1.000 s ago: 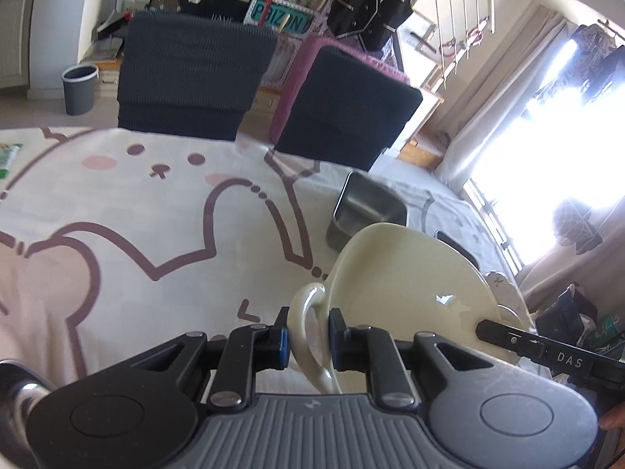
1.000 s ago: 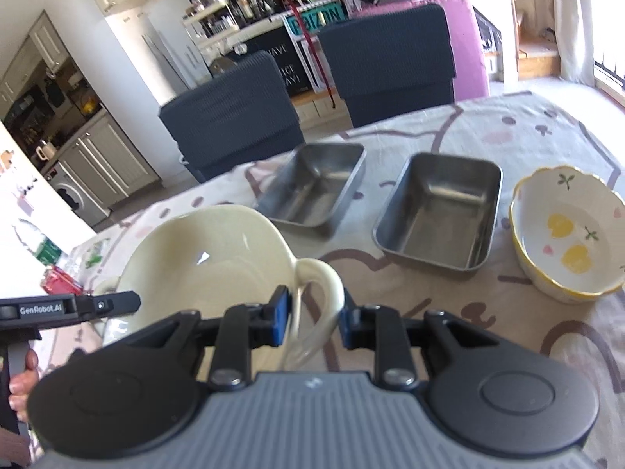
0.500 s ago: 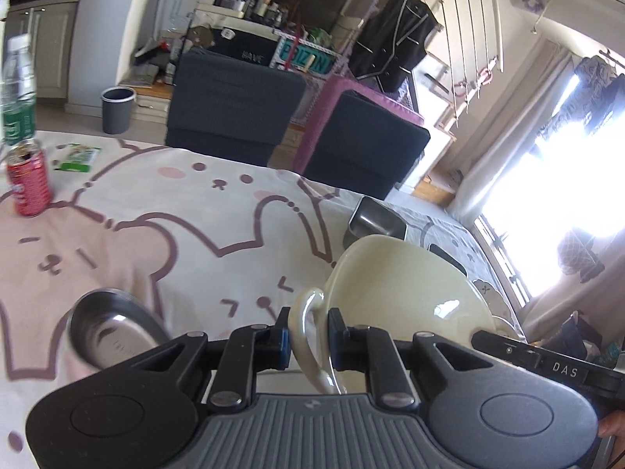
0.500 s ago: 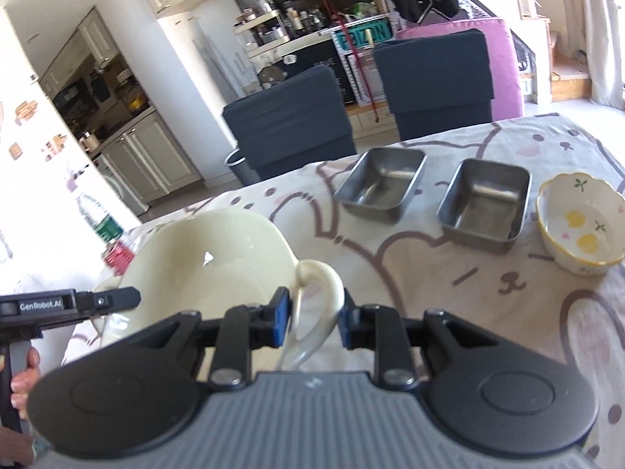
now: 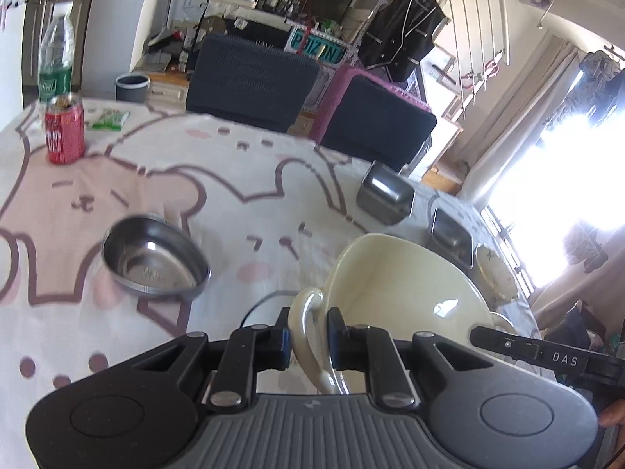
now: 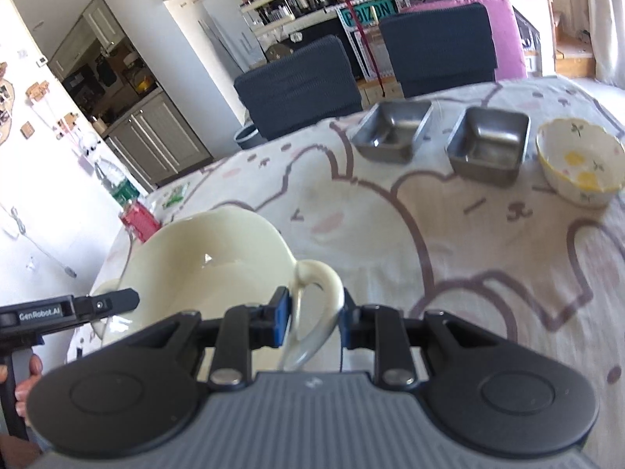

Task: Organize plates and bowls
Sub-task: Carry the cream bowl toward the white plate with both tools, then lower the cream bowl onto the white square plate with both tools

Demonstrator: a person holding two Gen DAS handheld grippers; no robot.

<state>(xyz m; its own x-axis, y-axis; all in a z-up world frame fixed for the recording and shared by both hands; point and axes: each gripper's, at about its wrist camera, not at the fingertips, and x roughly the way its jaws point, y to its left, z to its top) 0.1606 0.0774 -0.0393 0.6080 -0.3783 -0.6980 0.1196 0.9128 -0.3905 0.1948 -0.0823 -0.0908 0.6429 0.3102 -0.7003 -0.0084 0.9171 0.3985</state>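
Left hand-held gripper (image 5: pixel 308 342): clamped on one loop handle (image 5: pixel 304 312) of the cream bowl (image 5: pixel 406 293); pads press the handle from both sides.
Right hand-held gripper (image 6: pixel 314 318): clamped on the opposite loop handle (image 6: pixel 318 277) of the same cream bowl (image 6: pixel 203 265).
Cream bowl: large, two-handled, empty, carried between the two hand-held grippers above the surface (image 5: pixel 234 164), rim tilted.
Round steel bowl (image 5: pixel 154 256): empty, on the surface, left of the cream bowl in the left wrist view.
Steel trays: two rectangular, empty, side by side near the far edge (image 6: pixel 392 129) (image 6: pixel 488 144).
Flowered bowl (image 6: pixel 580 162): white with yellow rim, just beside the second tray, on its right in the right wrist view.
Red can (image 5: pixel 64 129): upright at the far left corner, plastic bottle (image 5: pixel 56 62) just behind it.
Surface covering: cartoon-animal cloth.
Chairs (image 5: pixel 250 82): two dark ones behind the surface.
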